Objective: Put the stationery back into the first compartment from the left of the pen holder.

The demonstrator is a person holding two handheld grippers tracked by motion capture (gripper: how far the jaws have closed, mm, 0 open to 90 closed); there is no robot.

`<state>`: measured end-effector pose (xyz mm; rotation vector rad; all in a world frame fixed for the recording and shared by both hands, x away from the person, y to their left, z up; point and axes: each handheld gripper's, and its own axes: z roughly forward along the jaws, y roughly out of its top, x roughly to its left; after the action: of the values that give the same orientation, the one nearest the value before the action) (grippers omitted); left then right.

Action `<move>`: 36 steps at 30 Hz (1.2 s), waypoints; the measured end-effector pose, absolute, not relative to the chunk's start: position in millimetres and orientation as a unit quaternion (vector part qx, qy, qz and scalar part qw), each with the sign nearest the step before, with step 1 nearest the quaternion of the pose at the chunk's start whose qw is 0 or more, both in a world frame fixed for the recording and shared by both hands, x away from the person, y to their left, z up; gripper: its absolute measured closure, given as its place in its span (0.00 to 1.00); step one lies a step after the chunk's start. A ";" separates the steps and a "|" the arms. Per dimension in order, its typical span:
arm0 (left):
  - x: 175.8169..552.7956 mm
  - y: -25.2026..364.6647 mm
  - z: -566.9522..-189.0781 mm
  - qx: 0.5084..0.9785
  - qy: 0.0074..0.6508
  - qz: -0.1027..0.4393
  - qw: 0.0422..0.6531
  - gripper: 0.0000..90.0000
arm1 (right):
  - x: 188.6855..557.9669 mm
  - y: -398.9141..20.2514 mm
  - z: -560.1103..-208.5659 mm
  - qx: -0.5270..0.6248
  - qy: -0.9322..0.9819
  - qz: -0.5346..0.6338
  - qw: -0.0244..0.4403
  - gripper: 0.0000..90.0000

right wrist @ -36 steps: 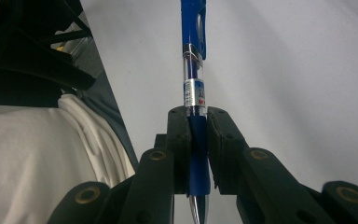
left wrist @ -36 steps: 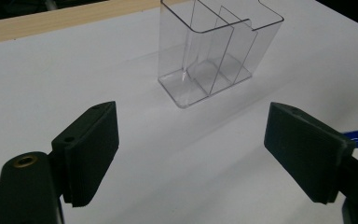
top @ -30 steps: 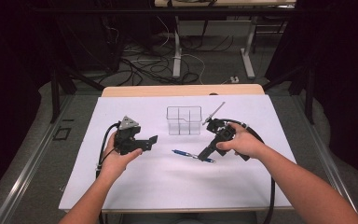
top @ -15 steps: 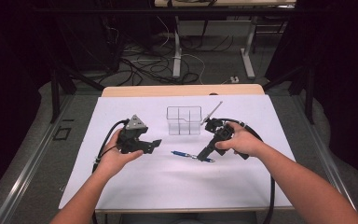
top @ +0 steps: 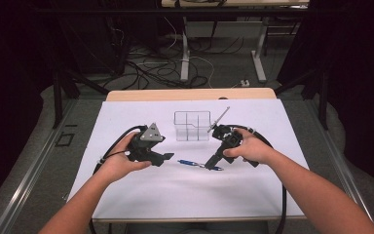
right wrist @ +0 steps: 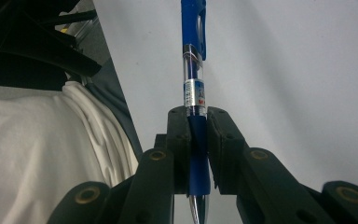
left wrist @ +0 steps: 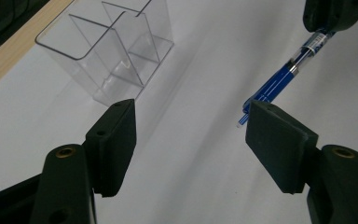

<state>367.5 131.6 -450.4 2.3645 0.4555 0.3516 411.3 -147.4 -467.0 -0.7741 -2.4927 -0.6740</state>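
Right gripper (top: 215, 162): jaws clamped on the blue pen (right wrist: 195, 84), pads pressing its barrel on both sides near the metal-tipped end, clear section and clip end projecting beyond the jaws. In the high view the pen (top: 195, 164) lies low over the white table cover (top: 253, 195), stretching from this gripper toward the left gripper. Left gripper (top: 168, 157): jaws part open, just been closing, nothing between the pads; in its own view the pen's free end (left wrist: 270, 88) sits just beyond the right-hand jaw, not touching it. Left gripper carries a grey three-cornered plate (top: 152, 133). Clear compartment organiser (top: 192, 126): upright on the cover, behind and between the two grippers, apart from both. Wooden table edge (top: 190, 94) beyond.
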 end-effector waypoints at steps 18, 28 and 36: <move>353.0 100.3 -449.3 0.937 0.057 0.142 0.313 0.47 | 408.4 -145.2 -467.1 -0.283 -0.902 -0.235 0.224 0.89; 344.7 83.9 -452.0 0.944 0.015 0.144 0.296 0.51 | 408.7 -142.8 -468.0 -0.282 -0.901 -0.231 0.236 0.89; 340.8 74.8 -457.4 0.950 -0.010 0.142 0.278 0.57 | 408.0 -140.8 -468.3 -0.286 -0.901 -0.225 0.235 0.89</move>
<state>340.8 74.8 -457.4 2.5486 -0.0261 0.3813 408.0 -140.8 -468.3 -0.7838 -2.4734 -0.6172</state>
